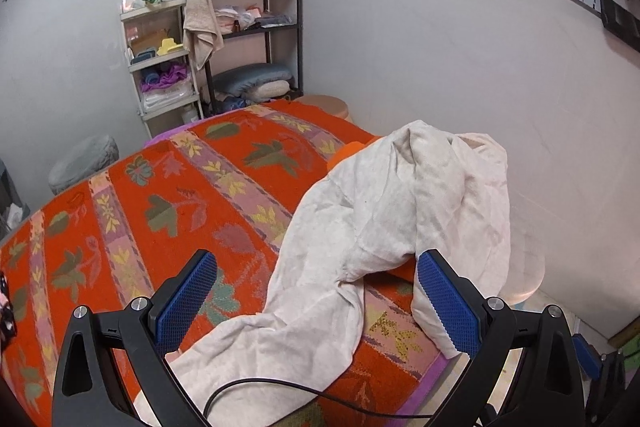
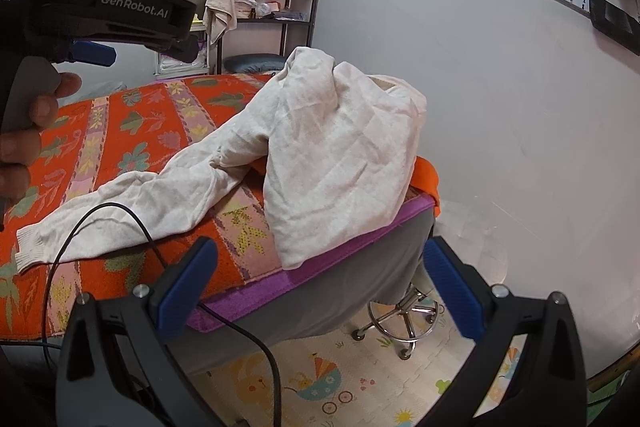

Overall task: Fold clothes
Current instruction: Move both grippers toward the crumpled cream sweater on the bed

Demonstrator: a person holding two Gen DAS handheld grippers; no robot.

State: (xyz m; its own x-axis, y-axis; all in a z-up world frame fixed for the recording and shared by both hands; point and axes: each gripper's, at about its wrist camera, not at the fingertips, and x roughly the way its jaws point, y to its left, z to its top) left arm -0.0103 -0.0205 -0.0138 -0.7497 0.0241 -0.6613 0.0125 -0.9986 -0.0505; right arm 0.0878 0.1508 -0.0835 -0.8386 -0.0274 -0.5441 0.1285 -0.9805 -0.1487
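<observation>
Gaping wide, the left gripper point(image 1: 316, 303) hangs low over the near end of the bed point(image 1: 132, 227), its 2 blue pads point(image 1: 186, 297) either side of the sleeve point(image 1: 304, 311) without touching it; it holds nothing. The right gripper point(image 2: 320, 291) is just as wide apart and empty, poised off the bed's corner with only floor mat point(image 2: 320, 379) and a stool base point(image 2: 404, 319) between its fingers.

The garment point(image 1: 400, 195), a cream long-sleeved top, lies bunched at the right end of the bed, its body humped up over something orange point(image 1: 352, 151) and its hem drooping past the purple edge.

The step in hand looks like a first grasp, so the heap wants spreading flat before any fold. A sound way is for the left gripper to take the sleeve near the cuff and the right to pinch the drooping hem, each catching 1 layer only, then draw apart. The loose cable point(image 1: 256, 387) lying across the sleeve could get nipped.

Only the right view shows the ribbed cuff point(image 2: 28, 247), the hem hanging over the corner, and the person's hand point(image 2: 32, 115) on the left gripper's handle. The left view alone shows the pads straddling the sleeve.
</observation>
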